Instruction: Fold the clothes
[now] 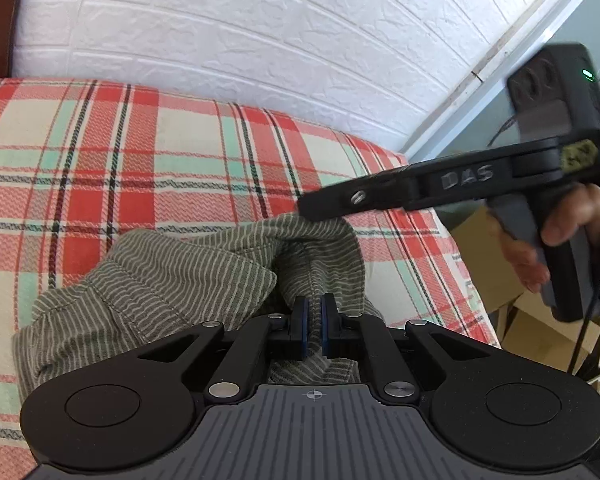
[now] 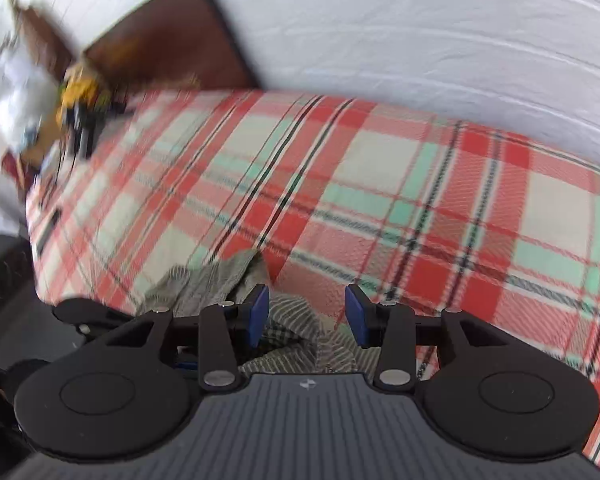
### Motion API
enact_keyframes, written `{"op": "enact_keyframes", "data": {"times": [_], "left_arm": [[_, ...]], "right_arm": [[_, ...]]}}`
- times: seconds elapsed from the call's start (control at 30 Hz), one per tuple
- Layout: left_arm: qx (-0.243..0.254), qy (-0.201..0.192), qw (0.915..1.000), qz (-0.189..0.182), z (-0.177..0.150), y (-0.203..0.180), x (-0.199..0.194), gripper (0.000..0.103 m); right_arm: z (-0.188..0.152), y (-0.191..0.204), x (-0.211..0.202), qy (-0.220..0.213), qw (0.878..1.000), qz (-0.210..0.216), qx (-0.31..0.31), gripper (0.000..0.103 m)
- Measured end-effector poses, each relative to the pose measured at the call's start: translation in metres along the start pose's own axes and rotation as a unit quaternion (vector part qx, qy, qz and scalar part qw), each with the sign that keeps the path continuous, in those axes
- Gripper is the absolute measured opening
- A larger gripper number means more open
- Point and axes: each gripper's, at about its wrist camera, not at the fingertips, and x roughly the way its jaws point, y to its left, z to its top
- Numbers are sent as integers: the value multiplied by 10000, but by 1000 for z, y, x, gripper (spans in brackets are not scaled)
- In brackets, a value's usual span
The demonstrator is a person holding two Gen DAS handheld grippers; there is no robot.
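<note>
One striped garment, half gathered on the plaid bed, with our left jaws pinching it and our right jaws free.

From the left wrist we see one left gripper with its jaws closed on a fold of the single crumpled grey-green garment with thin white stripes, which lies bunched on the red, cream and mint plaid bed cover; the one black right gripper reaches in just above the far hump of cloth, a hand on its grip. From the right wrist, the right gripper's jaws stand apart over the garment, pressing on nothing. We judge the fold is at the gathering step; next we need a second pinch on a free edge.
</note>
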Motion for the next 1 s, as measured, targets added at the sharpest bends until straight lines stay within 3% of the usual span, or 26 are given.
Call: {"op": "enact_keyframes", "data": {"times": [0.07, 0.1, 0.13, 0.23, 0.33, 0.47, 0.57, 0.6, 0.73, 0.87, 1.0], "left_arm": [[47, -30, 10000, 58, -1, -1, -1, 2], [65, -31, 9999, 78, -1, 0, -2, 2], [82, -33, 9999, 98, -2, 0, -2, 2], [153, -5, 9997, 171, -7, 2, -2, 2], [87, 49, 9996, 246, -11, 7, 1, 1], [45, 89, 9995, 306, -11, 8, 3, 2], [40, 36, 9998, 208, -3, 4, -3, 22], [83, -4, 9998, 195, 2, 2, -4, 27], [277, -16, 9995, 178, 17, -3, 2, 27], [462, 107, 9988, 155, 26, -8, 16, 28], [460, 272, 9986, 28, 28, -12, 29, 35]], "right_arm": [[1, 1, 10, 251, 9996, 112, -60, 44], [1, 0, 14, 306, 9995, 120, -31, 33], [1, -3, 15, 318, 9994, 130, 79, 11], [0, -32, 13, 66, 9908, 397, 1291, 8], [-15, -67, 16, -165, 9535, 943, 2857, 7], [-41, -86, 23, -228, 9044, 1407, 4023, 7], [-55, -90, 23, -328, 8761, 1796, 4463, 7], [-56, -90, 22, -357, 8739, 1865, 4475, 7], [-58, -89, 19, -462, 8642, 2112, 4544, 7], [-58, -87, 17, -529, 8639, 2182, 4508, 7], [-59, -90, 13, -566, 8655, 2156, 4487, 7]]}}
